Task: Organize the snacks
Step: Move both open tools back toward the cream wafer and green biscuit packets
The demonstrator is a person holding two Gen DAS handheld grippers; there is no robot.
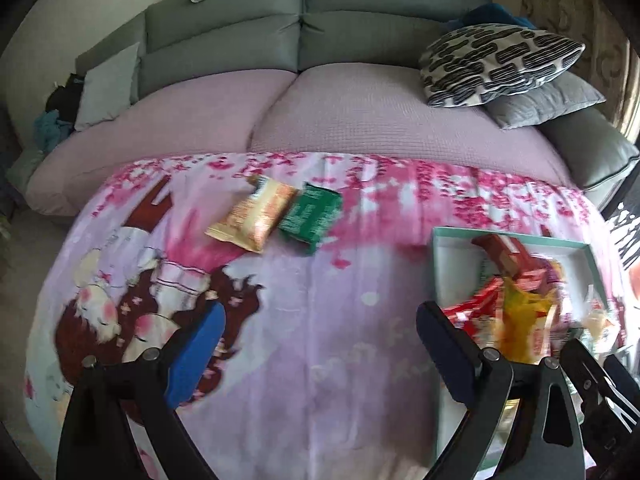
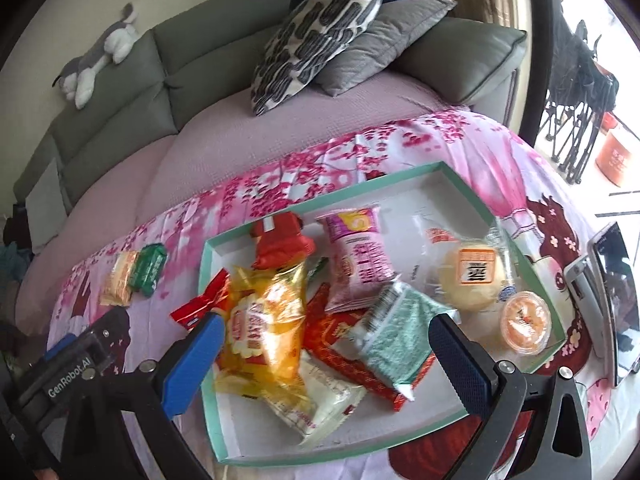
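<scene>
An orange snack packet (image 1: 254, 216) and a green snack packet (image 1: 311, 213) lie side by side on the pink cartoon blanket (image 1: 320, 320), far ahead of my open, empty left gripper (image 1: 320, 336). They show small at the left of the right wrist view: orange packet (image 2: 120, 278), green packet (image 2: 150, 268). A teal-rimmed white tray (image 2: 448, 170) holds several snacks, among them a yellow bag (image 2: 264, 320), a pink packet (image 2: 358, 258) and a pale green packet (image 2: 396, 340). My right gripper (image 2: 324, 344) is open and empty above the tray's near half. The tray also shows in the left wrist view (image 1: 452, 236).
A grey sofa (image 1: 304, 32) with a pink cover lies beyond the blanket. Patterned and grey pillows (image 2: 316, 36) rest at its right end. A plush toy (image 2: 100, 52) lies on the backrest. A phone or tablet (image 2: 612, 292) lies right of the tray.
</scene>
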